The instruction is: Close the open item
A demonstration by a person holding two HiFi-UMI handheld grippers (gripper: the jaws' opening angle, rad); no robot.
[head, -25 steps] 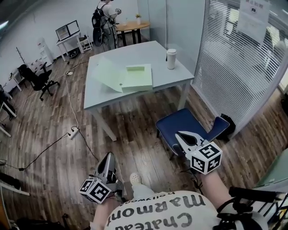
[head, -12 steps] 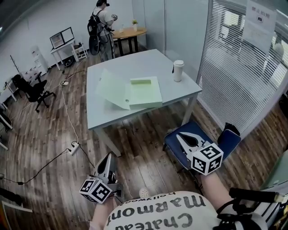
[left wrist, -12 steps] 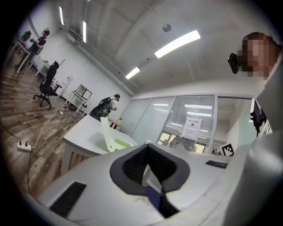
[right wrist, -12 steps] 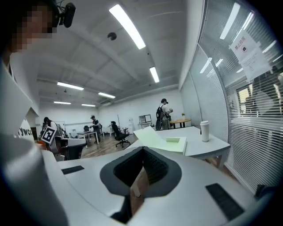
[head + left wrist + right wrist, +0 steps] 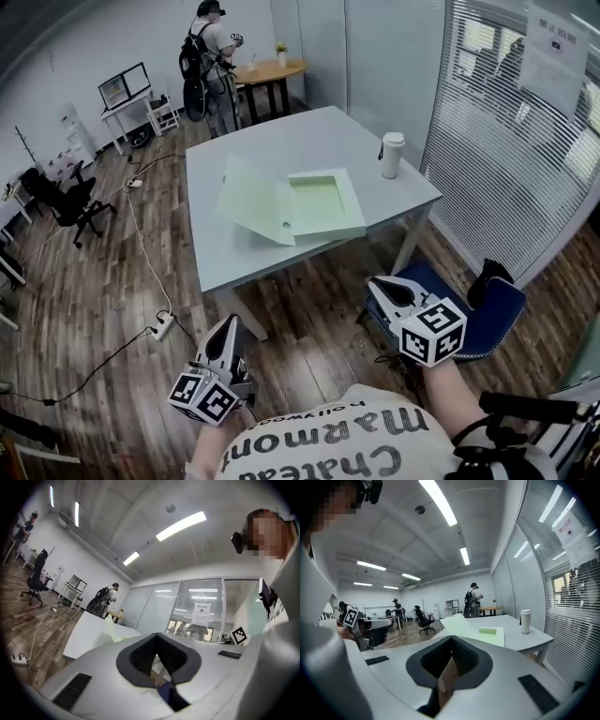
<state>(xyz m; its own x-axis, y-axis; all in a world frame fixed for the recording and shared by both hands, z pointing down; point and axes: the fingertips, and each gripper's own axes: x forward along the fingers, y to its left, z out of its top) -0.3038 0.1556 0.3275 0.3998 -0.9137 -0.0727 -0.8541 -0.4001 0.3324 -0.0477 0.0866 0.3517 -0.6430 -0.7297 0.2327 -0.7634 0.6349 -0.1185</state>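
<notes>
The open green box file (image 5: 323, 202) lies near the front of the pale surface (image 5: 281, 141), its lid (image 5: 253, 199) spread out to the left and a white cup (image 5: 392, 155) to its right. The left gripper (image 5: 232, 323) and right gripper (image 5: 375, 284) hang low by the person's body, well apart from the surface. Each has its jaws pressed together on nothing.

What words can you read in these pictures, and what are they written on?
"Marmont": upside down on the person's shirt.
"Chatea": next line on the shirt, its end out of sight.
"Hollywood": small print on the shirt, only just legible.
Print on the paper sign on the window blinds: too small to read.
Nothing readable shows on the cup.
</notes>
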